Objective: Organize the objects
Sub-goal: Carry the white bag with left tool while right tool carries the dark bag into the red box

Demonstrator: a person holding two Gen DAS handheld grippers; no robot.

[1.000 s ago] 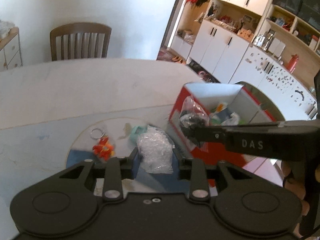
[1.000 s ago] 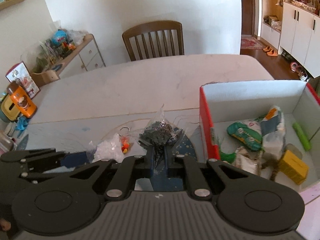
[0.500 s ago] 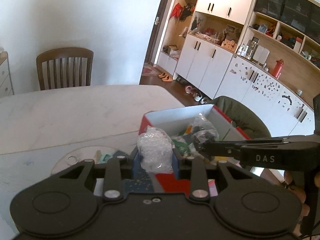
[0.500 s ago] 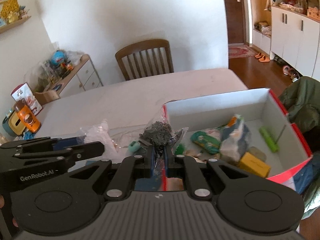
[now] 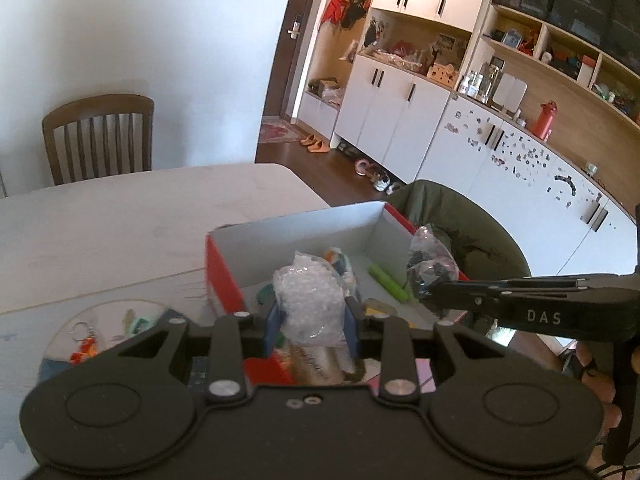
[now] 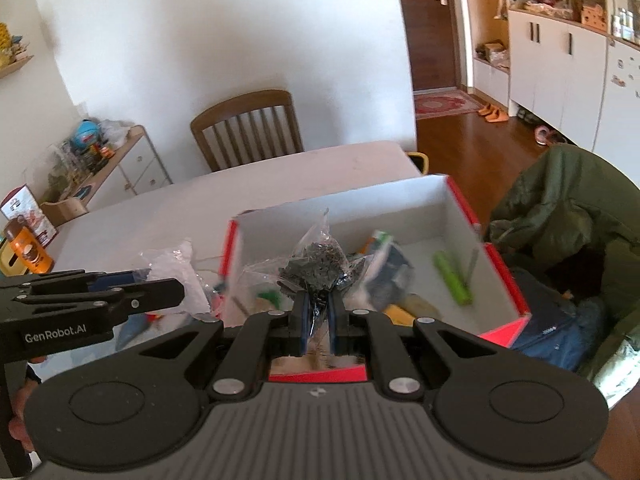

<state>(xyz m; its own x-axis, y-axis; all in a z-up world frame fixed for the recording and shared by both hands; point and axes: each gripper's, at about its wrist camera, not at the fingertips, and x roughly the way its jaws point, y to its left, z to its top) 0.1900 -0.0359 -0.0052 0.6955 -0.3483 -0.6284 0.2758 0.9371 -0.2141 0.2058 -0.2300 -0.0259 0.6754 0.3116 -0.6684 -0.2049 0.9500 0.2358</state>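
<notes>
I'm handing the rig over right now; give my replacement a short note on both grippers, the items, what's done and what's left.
Left gripper: shut on the clear bag of white beads, held over the red cardboard box with white interior.
Right gripper: shut on the clear bag of dark bits, also above the box.
Done: a green tube, a yellow block and packets already lie in the box.
Left: release both bags into the box, then fetch the orange keyring and small pieces from the round mat on the table.

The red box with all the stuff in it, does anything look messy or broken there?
Nothing looks broken or spilled. The red box sits upright, with a green marker and packets lying loose inside. Each tool holds a closed bag over it: white beads on the left, dark bits on the right.
</notes>
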